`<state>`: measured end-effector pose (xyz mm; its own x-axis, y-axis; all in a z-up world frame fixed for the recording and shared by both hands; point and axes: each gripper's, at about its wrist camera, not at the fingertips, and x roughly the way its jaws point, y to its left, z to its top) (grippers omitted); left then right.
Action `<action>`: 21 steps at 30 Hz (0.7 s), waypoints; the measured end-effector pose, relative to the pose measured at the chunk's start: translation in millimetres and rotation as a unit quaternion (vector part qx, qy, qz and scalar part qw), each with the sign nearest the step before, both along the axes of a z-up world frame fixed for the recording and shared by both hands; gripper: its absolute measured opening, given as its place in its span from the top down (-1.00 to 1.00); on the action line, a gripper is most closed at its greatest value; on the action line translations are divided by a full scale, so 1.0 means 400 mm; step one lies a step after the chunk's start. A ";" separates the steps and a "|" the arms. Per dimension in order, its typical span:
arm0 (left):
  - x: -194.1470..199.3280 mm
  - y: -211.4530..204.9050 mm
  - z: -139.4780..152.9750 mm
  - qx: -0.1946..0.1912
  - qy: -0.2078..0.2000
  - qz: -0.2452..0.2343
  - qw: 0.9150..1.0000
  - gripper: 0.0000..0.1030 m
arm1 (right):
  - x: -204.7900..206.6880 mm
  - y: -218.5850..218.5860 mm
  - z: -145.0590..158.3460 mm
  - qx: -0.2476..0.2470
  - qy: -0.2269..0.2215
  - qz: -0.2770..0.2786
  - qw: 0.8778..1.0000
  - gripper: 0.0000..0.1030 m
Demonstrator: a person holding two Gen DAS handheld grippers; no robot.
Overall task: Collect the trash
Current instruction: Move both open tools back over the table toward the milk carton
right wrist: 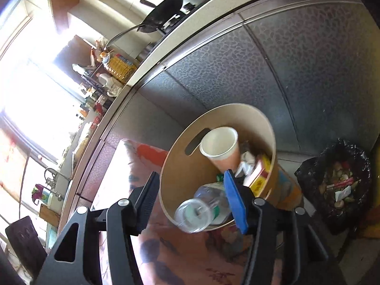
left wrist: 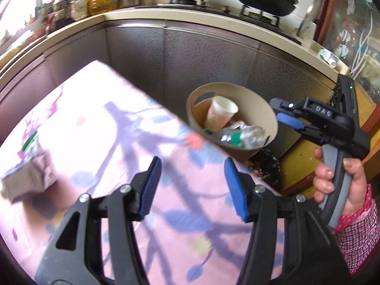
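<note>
- Holding our left gripper over the flowered tablecloth, we see its jaws apart with nothing between them.
- Ahead and to its right stands the round bin — a paper cup and a plastic bottle lie inside.
- Our right gripper hangs just above that bin, jaws parted and empty.
- A crumpled carton lies left of the left gripper, on the cloth.

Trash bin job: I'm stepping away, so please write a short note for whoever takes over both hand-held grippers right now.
Left hand-held gripper: open, empty, over the floral table.
Right hand-held gripper: open, nothing gripped, at the round bin.
Done: paper cup, clear plastic bottle and a yellow box are in the bin.
Left: a crumpled carton lies on the table's left side; collect it next.
</note>
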<state>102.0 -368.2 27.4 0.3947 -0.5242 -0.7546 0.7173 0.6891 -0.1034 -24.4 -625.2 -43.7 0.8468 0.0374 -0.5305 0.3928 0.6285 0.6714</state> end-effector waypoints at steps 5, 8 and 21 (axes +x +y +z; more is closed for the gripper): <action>-0.012 0.155 -0.024 0.000 0.006 0.054 0.999 -0.03 | 0.019 0.083 0.026 -0.002 -0.003 0.028 1.000 -0.04; -0.007 0.250 -0.044 0.006 0.014 0.097 0.995 -0.03 | 0.035 0.140 0.033 0.004 0.001 0.048 0.999 -0.04; -0.018 0.638 -0.071 0.008 -0.005 0.264 0.964 -0.03 | 0.110 0.477 0.057 -0.036 0.032 0.167 0.985 -0.04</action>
